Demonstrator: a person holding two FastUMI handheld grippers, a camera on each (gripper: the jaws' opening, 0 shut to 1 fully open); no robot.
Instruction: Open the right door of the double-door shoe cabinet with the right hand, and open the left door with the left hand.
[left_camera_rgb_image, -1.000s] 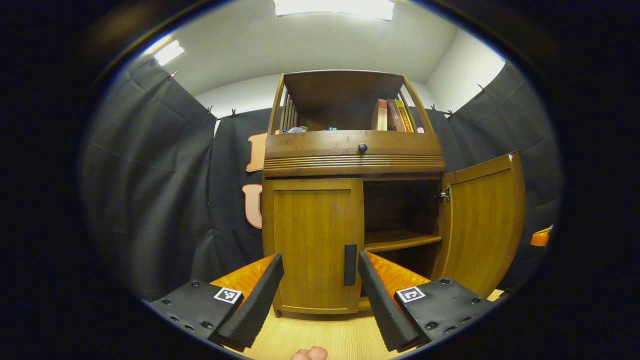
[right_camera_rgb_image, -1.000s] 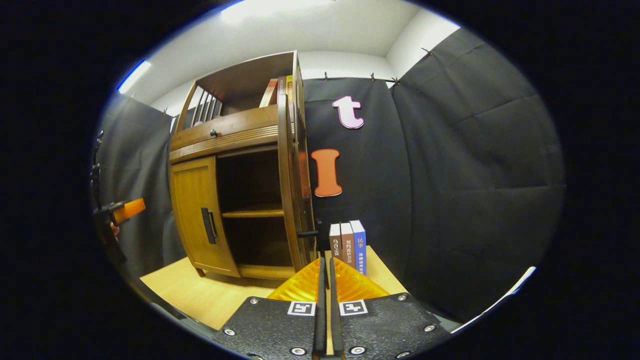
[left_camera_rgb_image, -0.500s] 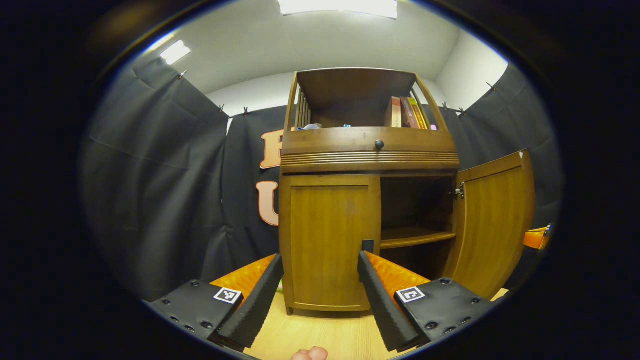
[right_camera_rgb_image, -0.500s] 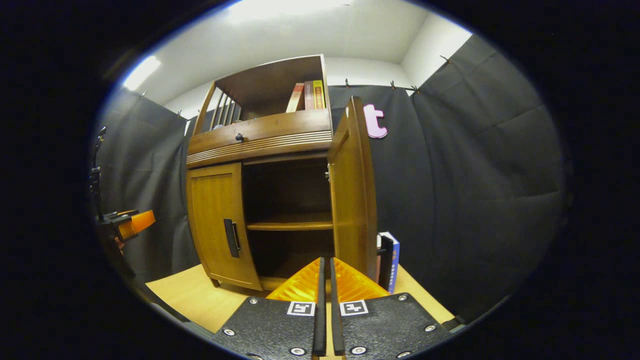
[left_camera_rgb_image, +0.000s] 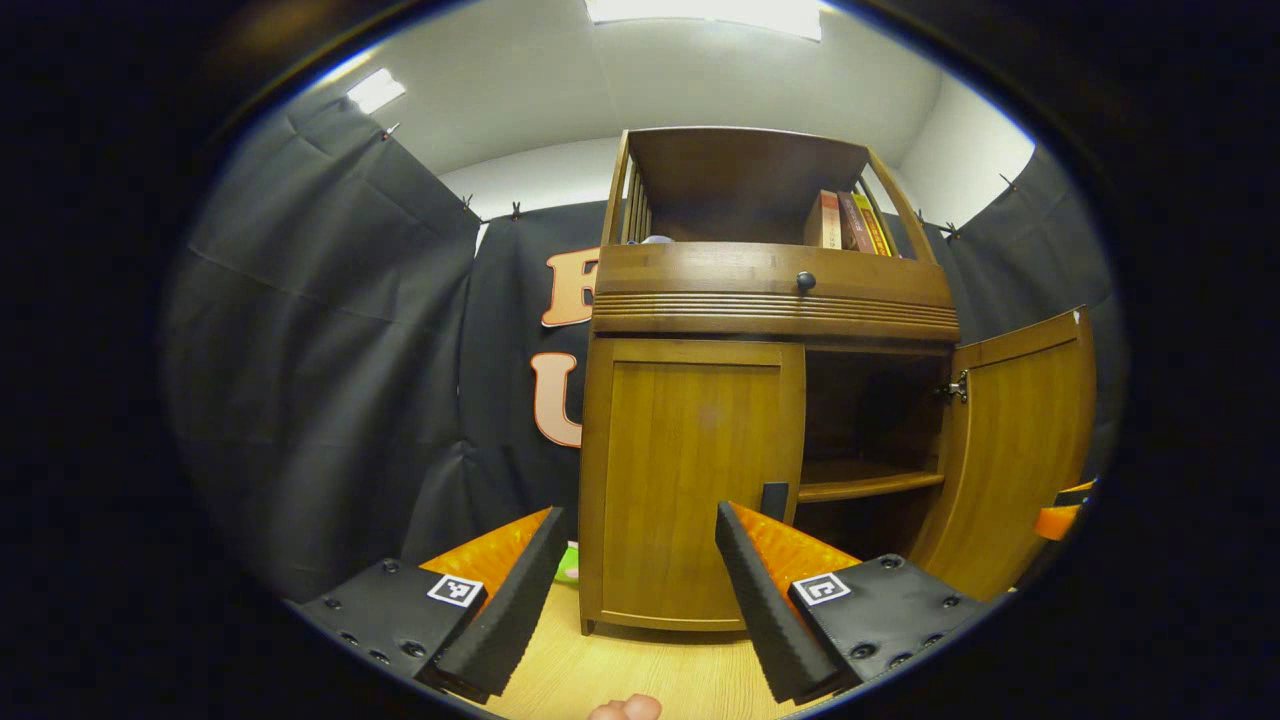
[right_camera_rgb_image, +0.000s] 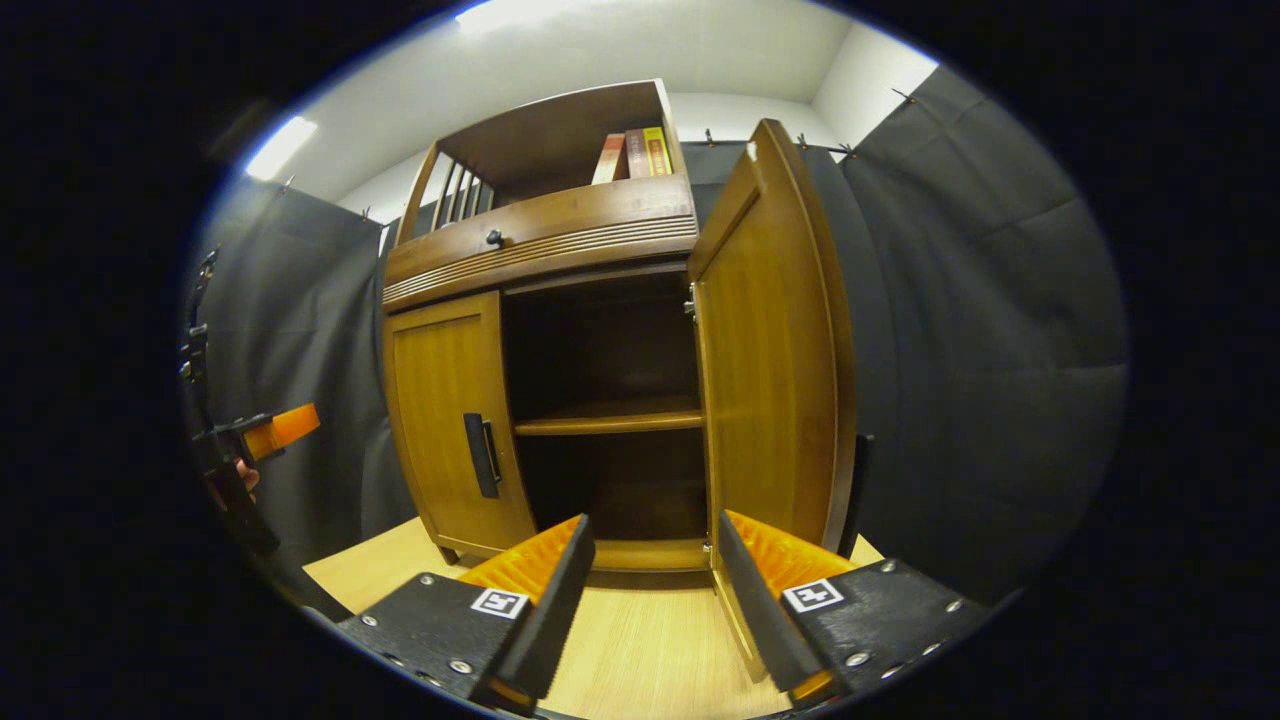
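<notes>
The shoe cabinet (left_camera_rgb_image: 770, 300) stands on a wooden tabletop (left_camera_rgb_image: 640, 670) and serves as the landmark. In front of its left side the left gripper (left_camera_rgb_image: 640, 590) hovers with jaws wide apart, holding nothing. The left door (left_camera_rgb_image: 695, 480) is closed, its dark handle (left_camera_rgb_image: 774, 497) at the door's inner edge, just past the gripper's fingertip. The right door (right_camera_rgb_image: 770, 350) stands swung open, baring the inner shelf (right_camera_rgb_image: 610, 418). Before it the right gripper (right_camera_rgb_image: 650, 600) hangs, jaws apart and empty. Books (right_camera_rgb_image: 630, 155) stand in the cabinet's top.
</notes>
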